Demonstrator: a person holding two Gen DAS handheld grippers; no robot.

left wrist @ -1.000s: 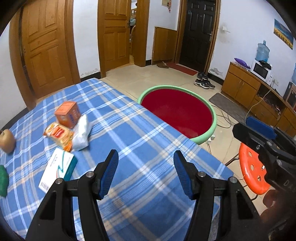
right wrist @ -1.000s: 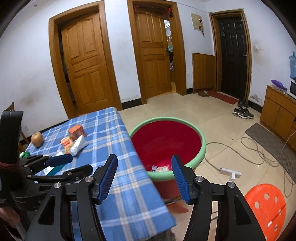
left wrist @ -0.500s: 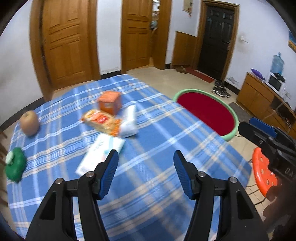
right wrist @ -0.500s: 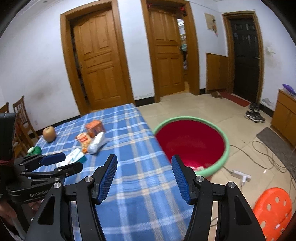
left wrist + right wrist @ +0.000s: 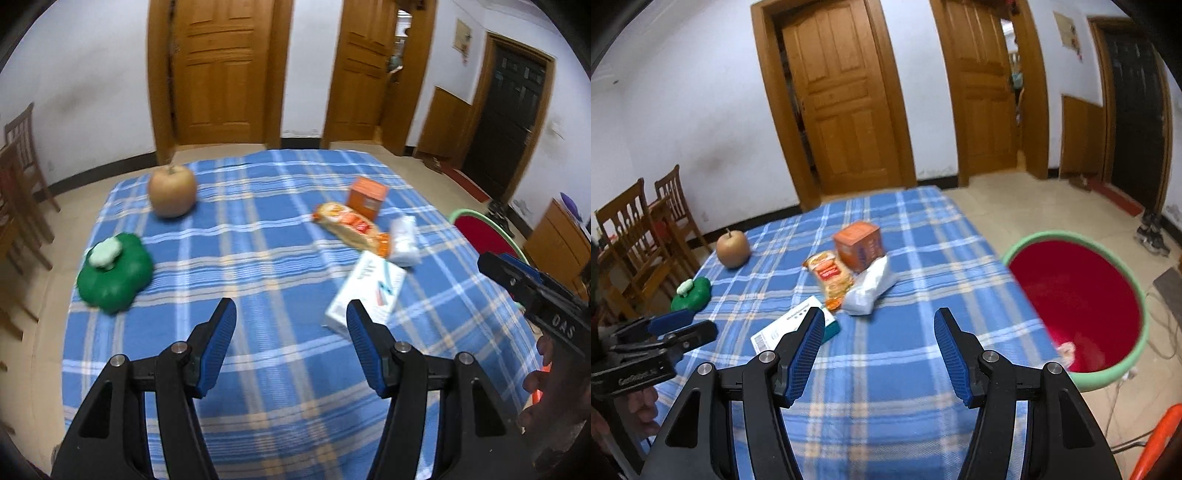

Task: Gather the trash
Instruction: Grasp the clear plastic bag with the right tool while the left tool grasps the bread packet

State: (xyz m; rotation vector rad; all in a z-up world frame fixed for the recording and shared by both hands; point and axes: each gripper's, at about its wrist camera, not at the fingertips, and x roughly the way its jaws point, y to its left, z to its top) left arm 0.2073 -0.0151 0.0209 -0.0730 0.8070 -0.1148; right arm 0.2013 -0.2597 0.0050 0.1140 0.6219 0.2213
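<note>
1. Left gripper [image 5: 291,325] jaws spread wide, nothing between them, above the near part of the checked tablecloth [image 5: 258,258]
2. Right gripper [image 5: 879,332] jaws also wide apart and empty, above the cloth's near edge; tub just off to its right
3. Trash sits in a cluster mid-table: white box [image 5: 365,291] nearest, its near corner behind the left gripper's right finger; orange snack packet [image 5: 351,229] just beyond it; white wrapper [image 5: 404,240] touching the packet's right side; orange carton [image 5: 366,197] upright at the back
4. In the right view the white box [image 5: 790,328] is partly hidden by that gripper's left finger
5. Apple [image 5: 171,192] stands far left, well apart from the trash; green lumpy toy [image 5: 116,269] near the left edge
6. Red tub with green rim [image 5: 1078,302] on the floor beside the table's right side, some scraps at its bottom edge
7. Wooden chairs [image 5: 639,229] beyond the left edge; orange stool [image 5: 1160,432] at bottom right
8. Nothing lies between either gripper and the trash cluster
</note>
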